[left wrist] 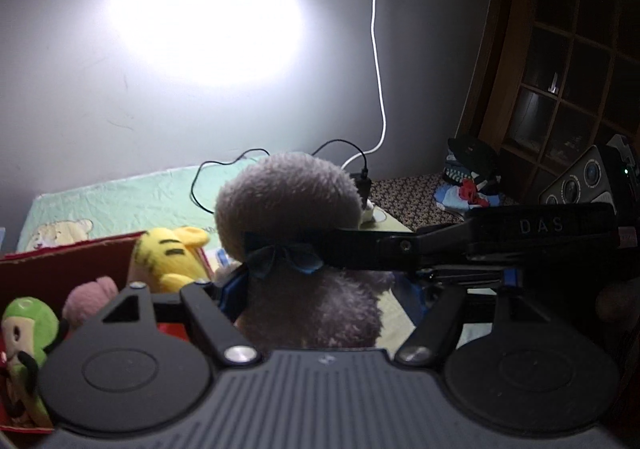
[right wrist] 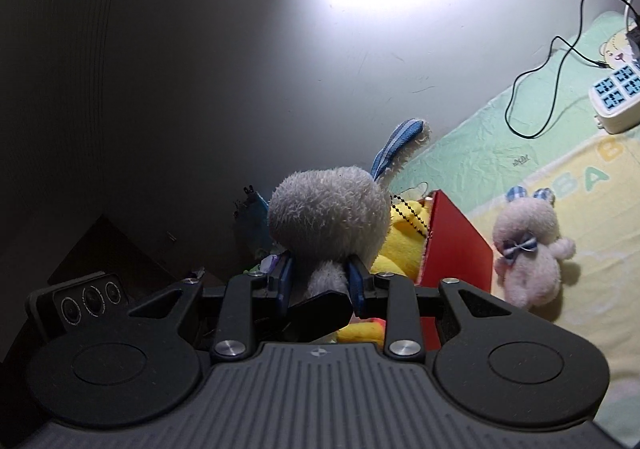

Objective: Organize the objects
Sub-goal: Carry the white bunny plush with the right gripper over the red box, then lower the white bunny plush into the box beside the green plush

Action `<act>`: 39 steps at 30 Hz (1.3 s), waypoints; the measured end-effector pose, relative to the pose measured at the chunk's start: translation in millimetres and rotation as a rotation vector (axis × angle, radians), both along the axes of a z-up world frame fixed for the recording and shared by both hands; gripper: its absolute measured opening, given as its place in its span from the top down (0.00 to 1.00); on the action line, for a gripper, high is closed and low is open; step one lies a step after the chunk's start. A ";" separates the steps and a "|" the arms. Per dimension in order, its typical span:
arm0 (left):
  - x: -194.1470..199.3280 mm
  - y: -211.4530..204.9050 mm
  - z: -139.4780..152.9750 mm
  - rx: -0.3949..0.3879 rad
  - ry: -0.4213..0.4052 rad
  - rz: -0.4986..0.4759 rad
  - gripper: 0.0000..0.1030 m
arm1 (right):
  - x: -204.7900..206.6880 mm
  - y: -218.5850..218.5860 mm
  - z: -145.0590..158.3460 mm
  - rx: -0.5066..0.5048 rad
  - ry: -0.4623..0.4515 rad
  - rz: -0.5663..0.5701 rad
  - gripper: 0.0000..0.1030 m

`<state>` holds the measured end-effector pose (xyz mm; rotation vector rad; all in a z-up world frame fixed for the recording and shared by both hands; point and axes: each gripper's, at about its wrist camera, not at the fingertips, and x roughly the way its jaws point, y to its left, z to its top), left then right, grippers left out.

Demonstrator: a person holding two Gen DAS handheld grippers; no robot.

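A fluffy grey plush toy (left wrist: 288, 201) with a blue bow hangs above the bed, and both grippers grip it. My left gripper (left wrist: 320, 289) is shut on its body, blue pads pressing both sides. A finger (left wrist: 380, 245) of my right gripper reaches in from the right across its neck. In the right wrist view my right gripper (right wrist: 320, 275) is shut on the plush toy (right wrist: 328, 209) just under the head, with a blue striped ear sticking up behind. An open red box (left wrist: 60, 265) sits lower left, holding a yellow tiger plush (left wrist: 168, 253), a pink one (left wrist: 92, 293) and a green one (left wrist: 28, 321).
A pink bunny plush (right wrist: 528, 249) with a checked bow lies on the yellow-green blanket (right wrist: 500, 145), right of the red box (right wrist: 456, 249). A white power strip (right wrist: 616, 97) and black cable (right wrist: 540, 69) lie near the wall. A wooden cabinet (left wrist: 560, 69) and clothes pile (left wrist: 468, 185) stand at the right.
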<state>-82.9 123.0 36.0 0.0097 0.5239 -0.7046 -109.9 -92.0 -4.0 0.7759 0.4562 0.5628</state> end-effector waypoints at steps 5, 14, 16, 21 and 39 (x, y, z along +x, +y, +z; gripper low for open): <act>-1.6 36.4 7.6 -0.009 -0.034 0.057 0.29 | 15.4 35.4 9.3 -0.036 -0.033 0.048 0.69; 1.0 94.0 8.1 0.013 -0.050 0.180 0.29 | 50.9 98.4 8.3 -0.056 -0.052 0.178 0.69; 4.9 107.8 5.5 0.019 -0.044 0.211 0.28 | 61.4 112.8 5.4 -0.057 -0.048 0.204 0.69; 18.3 144.2 -6.1 0.018 -0.021 0.280 0.28 | 88.6 148.6 -5.1 -0.071 -0.030 0.243 0.69; 52.9 189.4 -58.4 0.168 0.082 0.371 0.27 | 133.2 212.9 -53.8 -0.279 0.108 0.207 0.75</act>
